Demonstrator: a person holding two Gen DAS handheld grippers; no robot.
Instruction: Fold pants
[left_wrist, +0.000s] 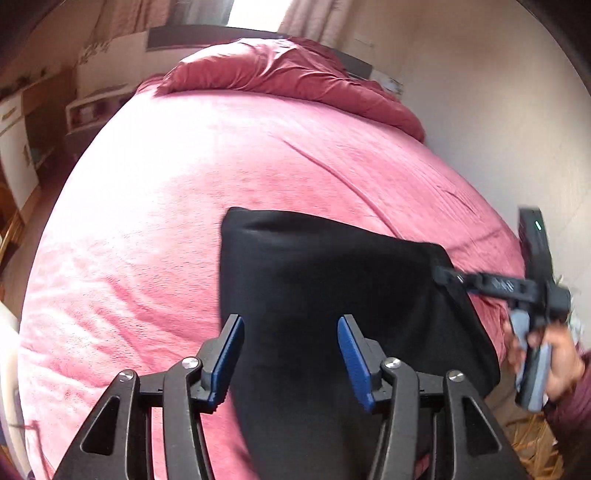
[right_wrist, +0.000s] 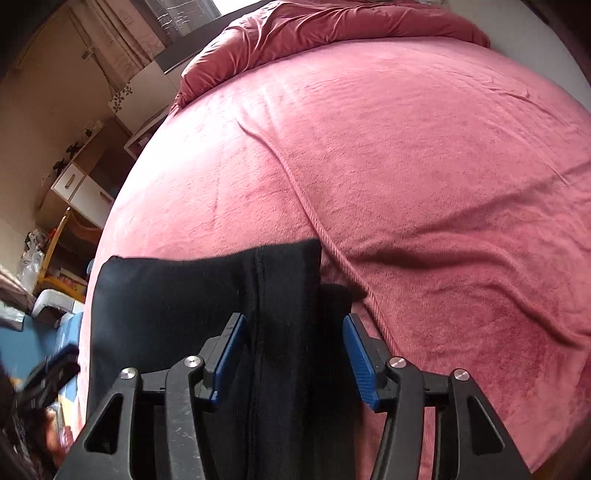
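Observation:
Black pants (left_wrist: 325, 280) lie folded flat on a pink bed cover (left_wrist: 155, 229), near its front edge. My left gripper (left_wrist: 291, 354) is open, its blue pads standing apart above the near left part of the pants, holding nothing. My right gripper (right_wrist: 295, 354) is open too, over the pants' right side (right_wrist: 280, 295), where a seam runs lengthwise. In the left wrist view the right gripper (left_wrist: 447, 275) shows blurred at the pants' right edge, held by a hand (left_wrist: 554, 354).
A rumpled red duvet (left_wrist: 295, 70) lies at the far end of the bed. A wall (left_wrist: 498, 129) runs along the bed's right side. Cabinets and shelves (right_wrist: 77, 184) stand left of the bed. A ridge (right_wrist: 306, 199) creases the cover.

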